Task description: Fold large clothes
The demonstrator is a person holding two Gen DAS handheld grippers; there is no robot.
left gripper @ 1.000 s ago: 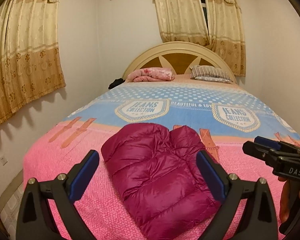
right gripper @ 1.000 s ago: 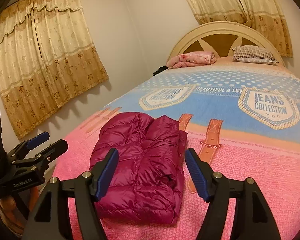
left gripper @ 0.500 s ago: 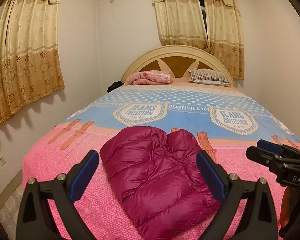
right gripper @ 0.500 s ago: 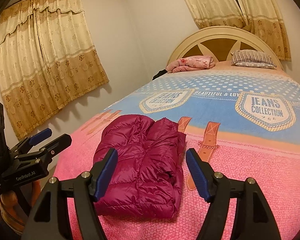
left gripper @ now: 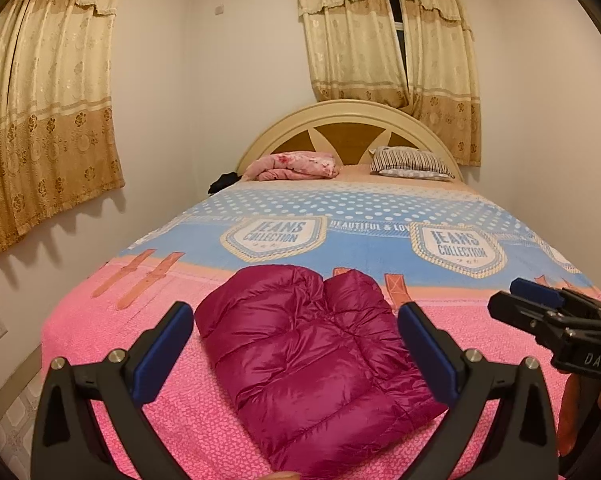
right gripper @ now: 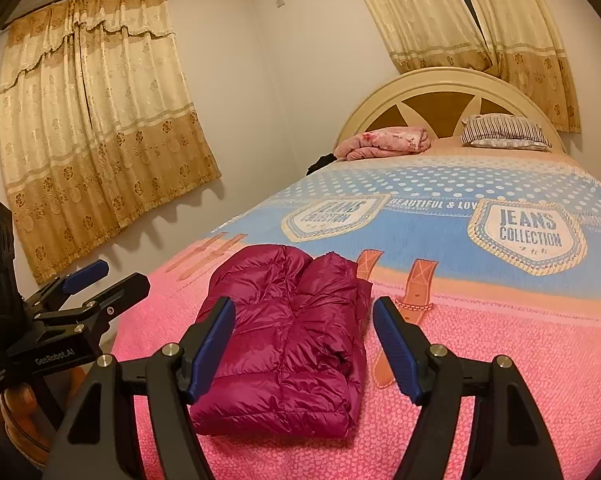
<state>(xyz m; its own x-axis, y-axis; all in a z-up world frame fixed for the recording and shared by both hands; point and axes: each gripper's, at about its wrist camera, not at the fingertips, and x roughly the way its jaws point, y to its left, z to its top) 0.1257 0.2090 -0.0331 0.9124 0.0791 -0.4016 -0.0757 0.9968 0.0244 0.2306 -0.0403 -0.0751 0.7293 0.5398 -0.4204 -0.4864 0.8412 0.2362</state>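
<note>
A magenta puffer jacket (left gripper: 312, 352) lies folded into a compact bundle on the pink near end of the bed (left gripper: 112, 332); it also shows in the right wrist view (right gripper: 288, 332). My left gripper (left gripper: 296, 340) is open and empty, held back above the bed's near edge with the jacket between its fingers in view. My right gripper (right gripper: 304, 344) is open and empty, also held back from the jacket. Each gripper shows at the edge of the other's view, the right gripper (left gripper: 540, 308) at the right and the left gripper (right gripper: 96, 284) at the left.
The bed carries a blue and pink "Jeans Collection" blanket (right gripper: 480, 232). A folded pink quilt (left gripper: 296, 166) and a striped pillow (left gripper: 410, 162) lie by the headboard (left gripper: 348, 128). Curtains (right gripper: 92, 120) hang on the left wall. Tiled floor (left gripper: 12, 420) runs left of the bed.
Both grippers have drawn slightly back and tilted up, so the jacket sits a little lower and farther in both views. The jacket has not moved.
</note>
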